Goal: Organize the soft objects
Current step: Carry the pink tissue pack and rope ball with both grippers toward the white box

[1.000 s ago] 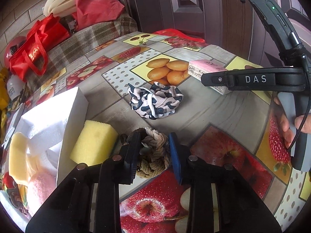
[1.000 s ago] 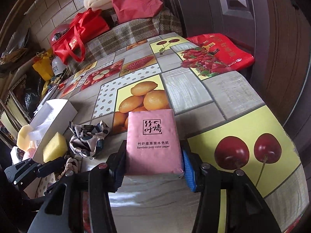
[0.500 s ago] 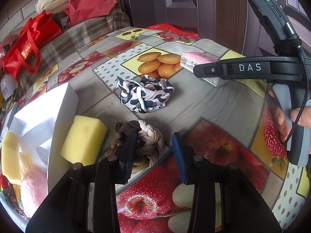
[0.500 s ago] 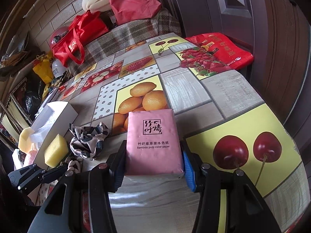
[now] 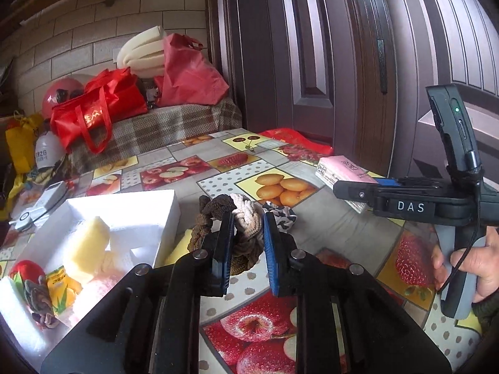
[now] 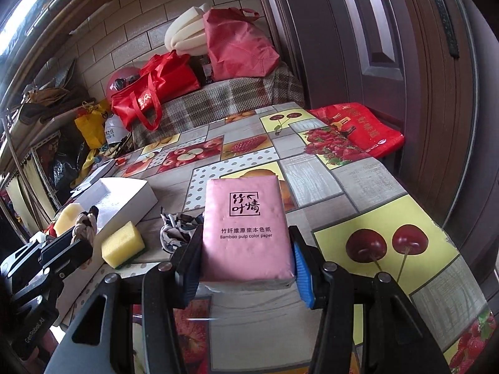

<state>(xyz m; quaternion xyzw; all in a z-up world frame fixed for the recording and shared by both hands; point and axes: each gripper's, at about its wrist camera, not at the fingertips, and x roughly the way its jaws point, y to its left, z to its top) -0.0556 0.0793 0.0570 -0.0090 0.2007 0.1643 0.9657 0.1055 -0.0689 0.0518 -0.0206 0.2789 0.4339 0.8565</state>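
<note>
Item one: the braided rope knot [image 5: 246, 218], brown and cream, pinched between the jaws of our left gripper [image 5: 248, 246] and carried clear of the tabletop [image 6: 327, 184], just to the right of the white foam box [image 5: 103, 205]; we judge it is held high so that it can pass over the box wall and drop in with the rest. Item two: the pink tissue pack [image 6: 246, 230], labelled bamboo pulp paper, clamped flat across its width by our right gripper [image 6: 246, 268], well to the right of the box and apparently raised off the tabletop (its underside is hidden, so we cannot be sure); we take it to be waiting its turn. Item three: the yellow sponge [image 6: 123, 244], lying on the tabletop just beside the box's near wall, not yet collected. Item four: the black-and-white scrunchie [image 6: 176, 230], on the tabletop between sponge and tissue pack, also loose. Item five: box contents, namely a pale foam block [image 5: 87, 243], a pink soft piece and a small yellow-green packet, already gathered. We judge the sorting partly done, two items in hand and two left.
</note>
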